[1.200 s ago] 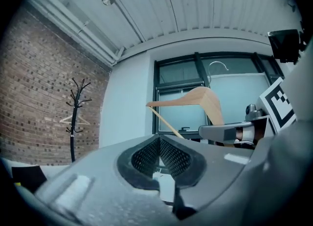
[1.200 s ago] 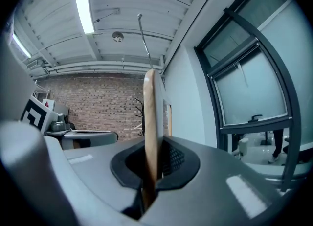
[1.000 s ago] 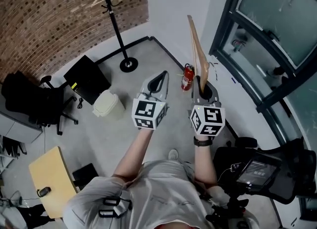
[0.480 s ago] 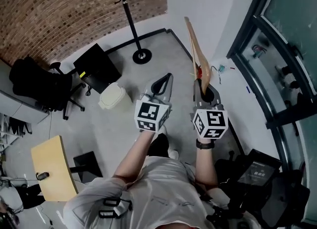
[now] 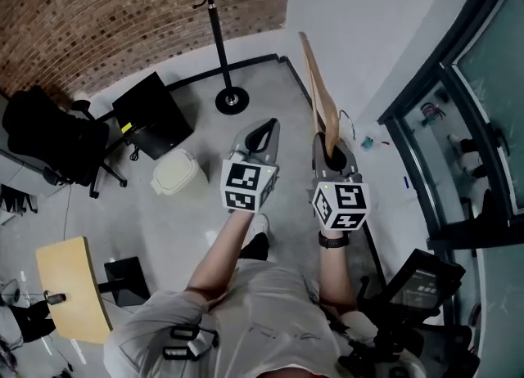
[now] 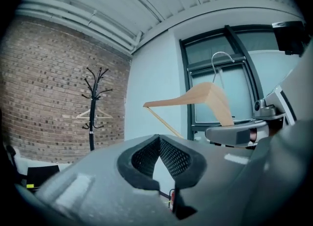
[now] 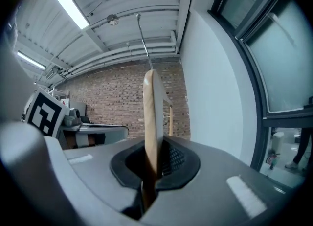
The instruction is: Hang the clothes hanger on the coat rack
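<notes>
Clothes hanger [image 5: 319, 94] stays clamped in the right gripper [image 5: 332, 149] jaws, up over the floor [image 5: 164, 229]. Left gripper [image 5: 268, 125] jaws are together, empty. Coat rack [image 5: 217, 29] by the brick wall [image 5: 98, 16] looks closer now, so I'd guess we're still approaching.

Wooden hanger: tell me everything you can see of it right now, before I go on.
The wooden hanger is pale, bare-looking wood with two sloping shoulders, a thin lower bar and a silver wire hook on top. It looks whole. It stands upright in the air, hook uppermost, near the white wall and well apart from the black coat rack. The right gripper is shut on the end of one shoulder. Nothing else touches it.
</notes>
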A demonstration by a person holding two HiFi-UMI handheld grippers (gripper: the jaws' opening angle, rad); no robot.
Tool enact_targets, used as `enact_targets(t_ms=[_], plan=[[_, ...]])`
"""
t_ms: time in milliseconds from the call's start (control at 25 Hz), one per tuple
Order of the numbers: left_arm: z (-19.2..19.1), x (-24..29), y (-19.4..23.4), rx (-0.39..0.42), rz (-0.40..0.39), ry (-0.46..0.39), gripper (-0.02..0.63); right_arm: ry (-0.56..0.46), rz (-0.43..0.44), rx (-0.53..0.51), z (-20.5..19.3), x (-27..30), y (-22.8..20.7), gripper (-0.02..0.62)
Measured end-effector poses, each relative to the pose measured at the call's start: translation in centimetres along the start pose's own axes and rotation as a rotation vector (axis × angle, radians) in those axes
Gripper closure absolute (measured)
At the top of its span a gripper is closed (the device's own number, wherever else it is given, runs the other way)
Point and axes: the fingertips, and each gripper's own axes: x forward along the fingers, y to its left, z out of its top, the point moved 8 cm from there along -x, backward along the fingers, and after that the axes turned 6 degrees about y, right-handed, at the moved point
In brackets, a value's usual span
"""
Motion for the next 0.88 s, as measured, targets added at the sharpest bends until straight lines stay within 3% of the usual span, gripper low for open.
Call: enact_targets(t_ms=[240,560,880], plan=[[2.5,3.8,8.1,-0.008,0.109,-0.067,0.604,-0.023,0.097,-0.045,3.6,9.3,0.7,0.594],[3.0,7.3,17.7,0.025,0.282,-0.057,0.604,-0.046,0.266,-0.071,6.6,21.6,2.8,0.594],[2.5,11.8,25.4,-0.023,0.348,-0.025,0.604,-0.028,0.339,-0.071,7.2,31.9,2.4,0.594]])
